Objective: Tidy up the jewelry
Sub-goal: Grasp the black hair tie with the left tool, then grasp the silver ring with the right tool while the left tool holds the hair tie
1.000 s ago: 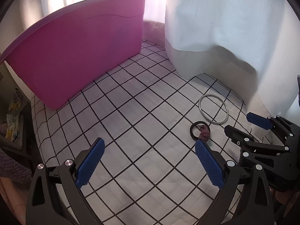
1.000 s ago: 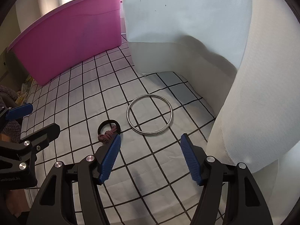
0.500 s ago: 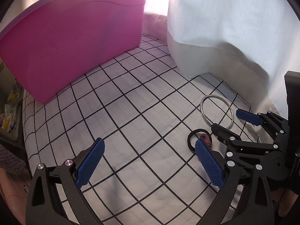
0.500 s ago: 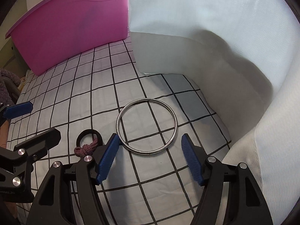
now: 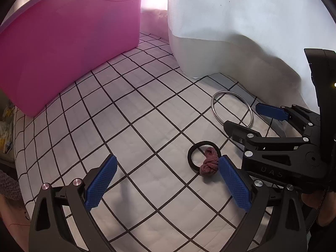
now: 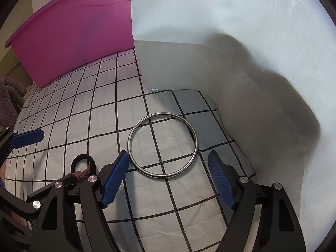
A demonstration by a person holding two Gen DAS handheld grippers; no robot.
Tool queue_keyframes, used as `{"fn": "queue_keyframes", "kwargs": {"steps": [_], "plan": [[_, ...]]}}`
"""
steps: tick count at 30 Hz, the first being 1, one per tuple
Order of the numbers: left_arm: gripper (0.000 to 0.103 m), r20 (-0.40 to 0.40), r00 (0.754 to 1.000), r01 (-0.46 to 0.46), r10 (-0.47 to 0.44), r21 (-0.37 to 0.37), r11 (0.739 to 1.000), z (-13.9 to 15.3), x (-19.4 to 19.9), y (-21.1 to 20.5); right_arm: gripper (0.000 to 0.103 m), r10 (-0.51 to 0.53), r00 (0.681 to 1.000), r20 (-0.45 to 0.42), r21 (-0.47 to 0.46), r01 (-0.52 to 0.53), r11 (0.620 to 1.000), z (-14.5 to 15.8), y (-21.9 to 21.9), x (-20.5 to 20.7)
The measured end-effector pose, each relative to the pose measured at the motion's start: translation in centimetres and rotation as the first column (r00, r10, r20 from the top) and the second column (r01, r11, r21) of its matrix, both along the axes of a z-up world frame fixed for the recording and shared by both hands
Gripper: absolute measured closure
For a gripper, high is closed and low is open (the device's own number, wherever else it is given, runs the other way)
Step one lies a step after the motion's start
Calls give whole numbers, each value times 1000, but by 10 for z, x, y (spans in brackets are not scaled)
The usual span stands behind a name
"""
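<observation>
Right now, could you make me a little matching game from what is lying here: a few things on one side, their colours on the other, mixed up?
Things:
1. bangle
2. hair tie
3. tub
4. gripper pads

Colours:
a. pink
b. blue
c. silver
d. black, with a dark red knot

Pairs: 1-c, 2-d, 3-a, 4-b
</observation>
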State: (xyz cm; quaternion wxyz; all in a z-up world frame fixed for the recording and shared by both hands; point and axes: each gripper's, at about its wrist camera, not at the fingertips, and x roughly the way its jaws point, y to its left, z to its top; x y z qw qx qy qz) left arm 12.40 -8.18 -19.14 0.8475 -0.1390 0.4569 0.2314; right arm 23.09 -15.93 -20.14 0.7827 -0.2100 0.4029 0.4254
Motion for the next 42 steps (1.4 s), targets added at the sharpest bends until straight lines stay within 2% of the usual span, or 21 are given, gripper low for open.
{"fn": "queue_keyframes", "kwargs": {"steps": [4, 8, 11, 16, 18, 20, 21, 23, 24, 26, 34, 42], "plan": [[5, 4, 1000, -4, 4, -10, 1000, -3, 3, 0, 28, 3, 1000, -4, 2, -3, 1000, -8, 11, 27], [4, -12, 1000, 25, -26, -24, 999, -11, 9, -3, 21, 28, 1000, -7, -13, -28, 1000, -12, 22, 47], [4, -24, 999, 36, -35, 36, 999, -14, 11, -8, 20, 40, 999, -6, -15, -40, 999, -14, 32, 60], [8, -10, 1000, 20, -20, 40, 999, -13, 11, -5, 20, 46, 999, 2, 5, -46, 999, -16, 34, 72], [19, 5, 1000, 13, -14, 52, 999, -10, 7, -4, 20, 43, 999, 4, 8, -43, 999, -16, 31, 72], [41, 18, 999, 26, -27, 61, 998, -7, 6, -6, 20, 38, 999, 5, 12, -38, 999, -16, 26, 66], [48, 22, 999, 35, -37, 64, 997, -6, 5, -7, 20, 36, 999, 4, 13, -36, 999, -17, 27, 68], [78, 28, 998, 50, -52, 70, 996, -4, 3, -8, 21, 31, 1000, 5, 12, -31, 999, -15, 26, 65], [84, 27, 998, 57, -59, 71, 996, -3, 3, -8, 23, 28, 1000, 4, 12, -28, 1000, -15, 27, 66], [85, 25, 998, 59, -61, 69, 996, -2, 2, -8, 34, 18, 1000, 13, 16, -18, 1000, -12, 27, 62], [85, 17, 999, 27, -27, 33, 999, 1, -7, 9, 34, -32, 999, 15, 52, 31, 998, -10, 24, 53], [85, 70, 998, -3, 2, 4, 1000, 26, -27, 27, 34, -81, 996, -35, 117, 84, 990, -4, 14, 22]]}}
